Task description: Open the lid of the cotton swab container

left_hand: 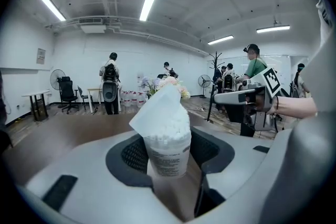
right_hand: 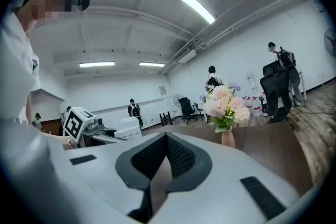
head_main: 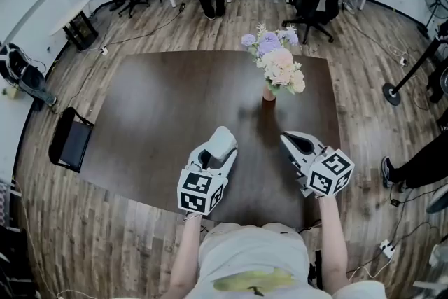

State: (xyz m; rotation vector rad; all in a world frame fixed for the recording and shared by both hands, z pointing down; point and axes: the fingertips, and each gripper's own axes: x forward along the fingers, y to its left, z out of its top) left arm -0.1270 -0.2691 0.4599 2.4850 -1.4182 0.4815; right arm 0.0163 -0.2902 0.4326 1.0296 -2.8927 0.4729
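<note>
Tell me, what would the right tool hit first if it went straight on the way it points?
Probably nothing soon: the shut right tool aims between the cotton swab container at its left and the flower vase at its right. Only the table lies ahead, though depth is hard to judge.

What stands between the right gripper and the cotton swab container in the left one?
Nothing visible: only a gap over bare table separates the shut, empty right gripper from the cotton swab container held by the left gripper. The flower vase stands farther back.
</note>
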